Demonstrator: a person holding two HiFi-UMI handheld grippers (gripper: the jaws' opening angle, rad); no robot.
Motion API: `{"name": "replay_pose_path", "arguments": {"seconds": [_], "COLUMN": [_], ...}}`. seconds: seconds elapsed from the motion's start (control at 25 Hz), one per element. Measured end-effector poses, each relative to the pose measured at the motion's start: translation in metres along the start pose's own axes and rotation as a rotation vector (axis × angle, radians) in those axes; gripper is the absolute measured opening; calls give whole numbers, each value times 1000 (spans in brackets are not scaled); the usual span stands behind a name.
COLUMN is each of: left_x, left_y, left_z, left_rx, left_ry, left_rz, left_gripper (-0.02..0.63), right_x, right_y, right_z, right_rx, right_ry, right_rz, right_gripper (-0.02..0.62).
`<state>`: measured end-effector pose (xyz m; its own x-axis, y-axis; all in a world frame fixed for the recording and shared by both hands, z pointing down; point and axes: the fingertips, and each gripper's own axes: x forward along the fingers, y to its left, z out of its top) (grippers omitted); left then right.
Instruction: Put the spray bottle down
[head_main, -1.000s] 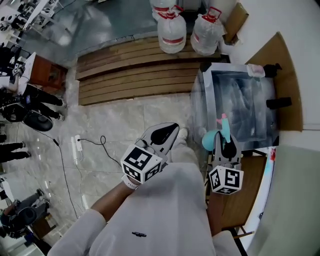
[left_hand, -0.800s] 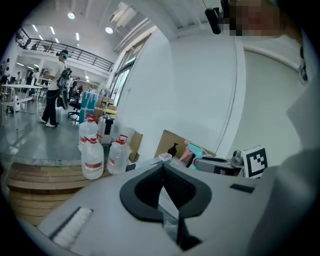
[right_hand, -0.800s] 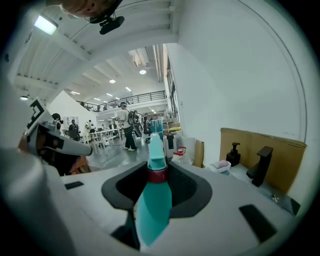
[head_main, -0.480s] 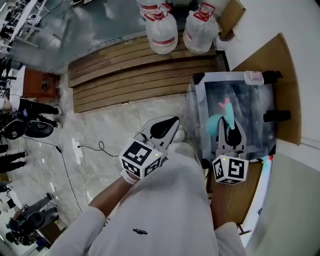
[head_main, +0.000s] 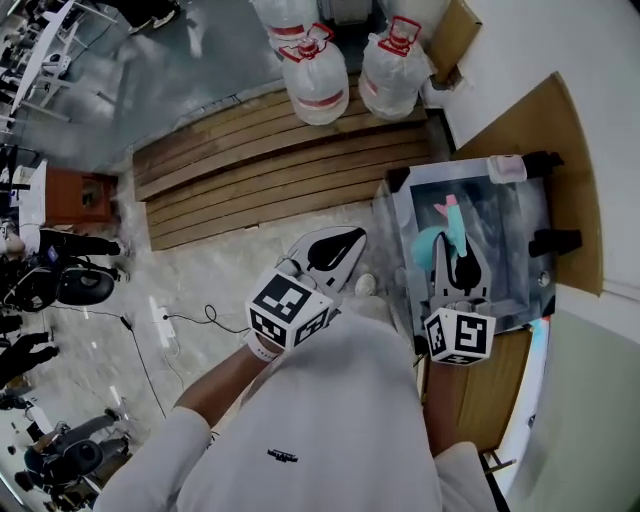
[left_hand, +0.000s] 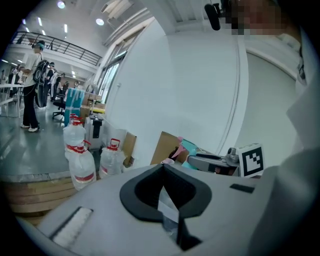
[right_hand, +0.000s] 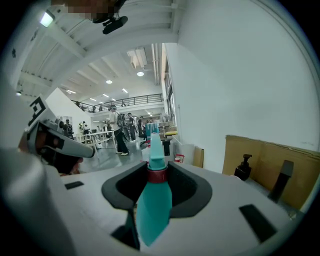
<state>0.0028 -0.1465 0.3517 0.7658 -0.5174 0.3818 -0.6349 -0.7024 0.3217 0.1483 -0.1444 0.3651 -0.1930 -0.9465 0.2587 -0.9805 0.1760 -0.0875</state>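
A teal spray bottle with a red collar and a pink-tipped trigger head sits between the jaws of my right gripper, which is shut on it. In the right gripper view the bottle runs straight out from the jaws, nozzle away from me. In the head view, bottle and right gripper hang over the near left part of a shiny-topped table. My left gripper is over the floor, left of the table, jaws together with nothing in them. The left gripper view shows its closed tips and the bottle beyond.
Two black pump bottles stand on the table's right side. Brown cardboard leans behind the table. Large water jugs sit on a wooden slat platform. A power strip and cable lie on the tiled floor.
Both grippers moved forward with the person. The bottle went from the table's near left corner to over its top. Both grips stayed the same.
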Motion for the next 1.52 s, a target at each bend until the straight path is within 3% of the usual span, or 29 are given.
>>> {"name": "replay_pose_path", "arguments": {"seconds": [0.68, 1.52], "left_x": [35, 54], "left_y": [30, 75], "left_z": [0, -25], "left_rx": [73, -34], "left_ry": [52, 71], "left_rz": [-18, 38], "left_gripper": [4, 5], "right_x": [62, 167], "right_y": [-5, -11], "right_z": [-6, -48], "right_rx": [-22, -32], "right_ry": [-34, -87], "right_rz": [16, 20], "right_gripper": [123, 124]}}
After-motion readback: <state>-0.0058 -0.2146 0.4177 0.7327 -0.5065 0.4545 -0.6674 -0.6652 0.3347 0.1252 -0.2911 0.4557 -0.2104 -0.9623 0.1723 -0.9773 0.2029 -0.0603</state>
